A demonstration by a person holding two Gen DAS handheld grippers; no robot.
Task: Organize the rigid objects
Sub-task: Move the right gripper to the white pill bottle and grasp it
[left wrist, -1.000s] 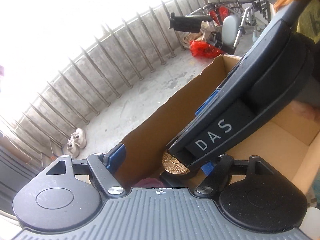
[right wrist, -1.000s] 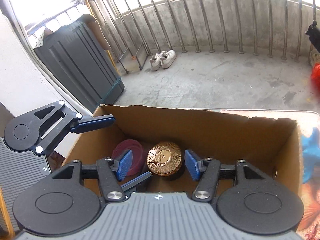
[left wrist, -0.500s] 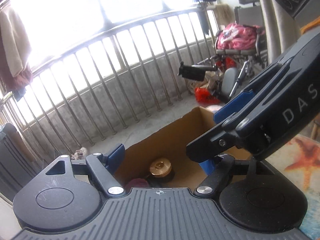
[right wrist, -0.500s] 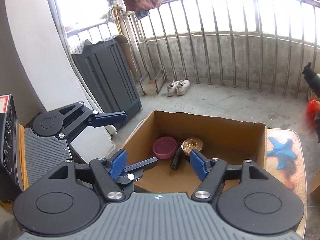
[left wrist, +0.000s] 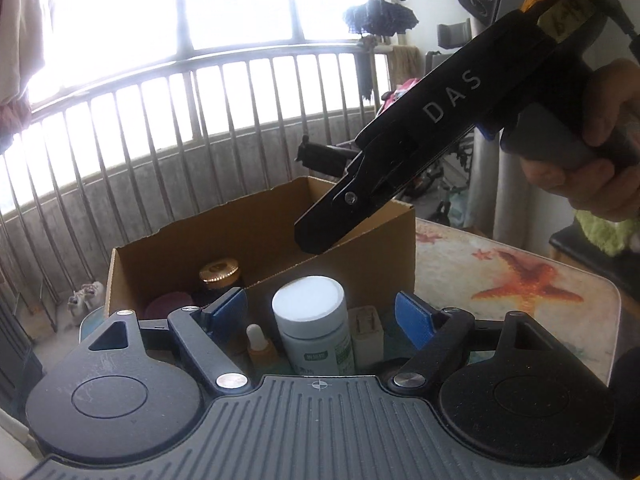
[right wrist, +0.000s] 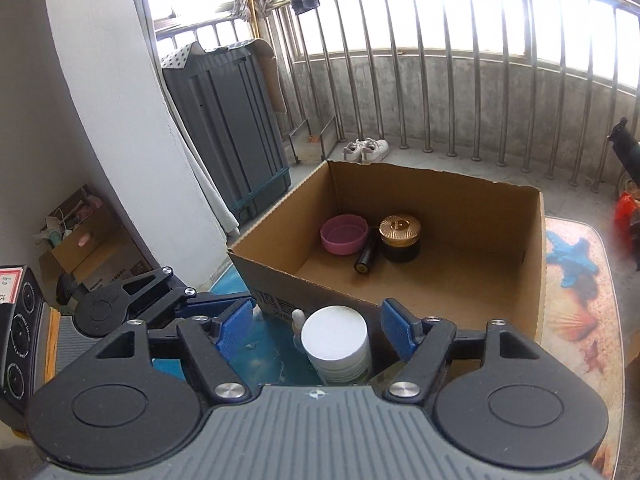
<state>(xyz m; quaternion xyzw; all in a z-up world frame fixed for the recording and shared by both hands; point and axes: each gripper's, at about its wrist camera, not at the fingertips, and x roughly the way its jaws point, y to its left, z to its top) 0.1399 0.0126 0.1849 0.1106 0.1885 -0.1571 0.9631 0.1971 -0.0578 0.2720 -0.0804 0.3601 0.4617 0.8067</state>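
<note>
A cardboard box point(right wrist: 536, 272) stands on the table and holds a pink bowl point(right wrist: 344, 234), a gold-lidded dark jar point(right wrist: 400, 238) and a small black cylinder point(right wrist: 366, 260). The box point(left wrist: 372, 248) and the jar point(left wrist: 219, 274) also show in the left wrist view. In front of the box stand a white-lidded bottle point(right wrist: 336, 344), a small dropper bottle point(left wrist: 259, 346) and a white charger plug point(left wrist: 366, 334). My left gripper point(left wrist: 320, 314) is open and empty, the bottle point(left wrist: 310, 320) between its fingers. My right gripper point(right wrist: 316, 330) is open and empty above the same bottle.
The table has a sea-themed cloth with an orange starfish point(left wrist: 528, 280). A grey cabinet point(right wrist: 228, 128) and white shoes point(right wrist: 366, 148) are on the balcony floor by the railing. A speaker point(right wrist: 16, 328) stands at the left.
Both grippers have pulled back out of the box and toward me. The jar stays inside the box. The white-lidded bottle has come into view between the fingers.
</note>
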